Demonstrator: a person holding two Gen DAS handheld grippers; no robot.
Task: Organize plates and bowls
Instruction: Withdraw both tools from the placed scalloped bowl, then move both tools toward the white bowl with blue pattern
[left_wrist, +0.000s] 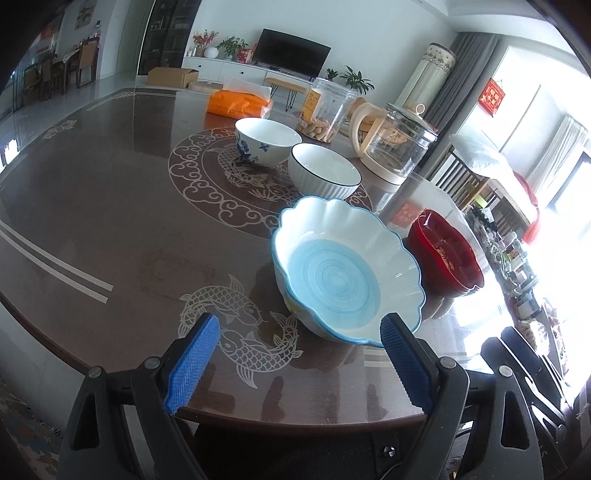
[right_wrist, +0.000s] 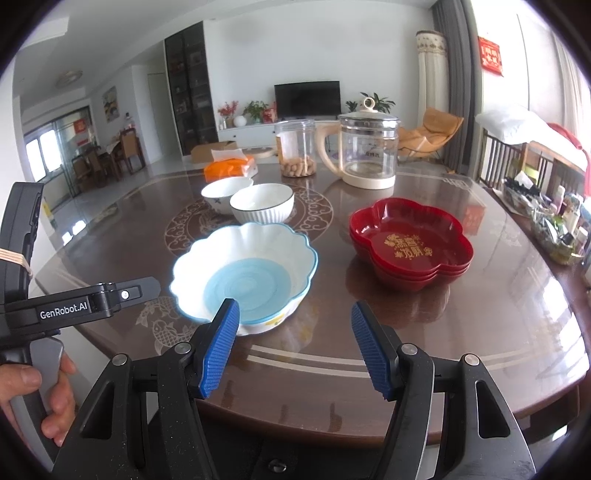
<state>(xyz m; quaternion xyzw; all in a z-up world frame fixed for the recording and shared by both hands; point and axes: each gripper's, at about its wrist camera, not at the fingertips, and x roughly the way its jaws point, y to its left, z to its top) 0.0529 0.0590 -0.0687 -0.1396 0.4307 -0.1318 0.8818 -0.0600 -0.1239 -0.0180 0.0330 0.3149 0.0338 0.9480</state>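
Bowls and plates sit on the glossy brown table (left_wrist: 110, 221), and the scalloped bowl (left_wrist: 343, 266) with the blue floor serves as the landmark. In the left wrist view it lies nearest the left gripper (left_wrist: 299, 365), whose jaws are spread wide and hold nothing; the right-hand pad sits just before the bowl's near rim, though contact cannot be told. It looks like glazed ceramic: probably stiff, fairly heavy, slick and breakable, so a pinch across its wavy rim seems the sensible hold. Beyond it stand the ribbed white bowl (left_wrist: 324, 170) and the blue-flowered bowl (left_wrist: 266, 140), side by side. Right of it, close by, rests the stack of red dishes (left_wrist: 445, 254).

In the right wrist view the right gripper (right_wrist: 293, 347) hangs over the table edge, jaws released and empty, its left pad overlapping the scalloped bowl (right_wrist: 245, 273). The red dishes (right_wrist: 412, 245), right of that bowl, look light and lacquer-smooth; their lobed rim offers grip.
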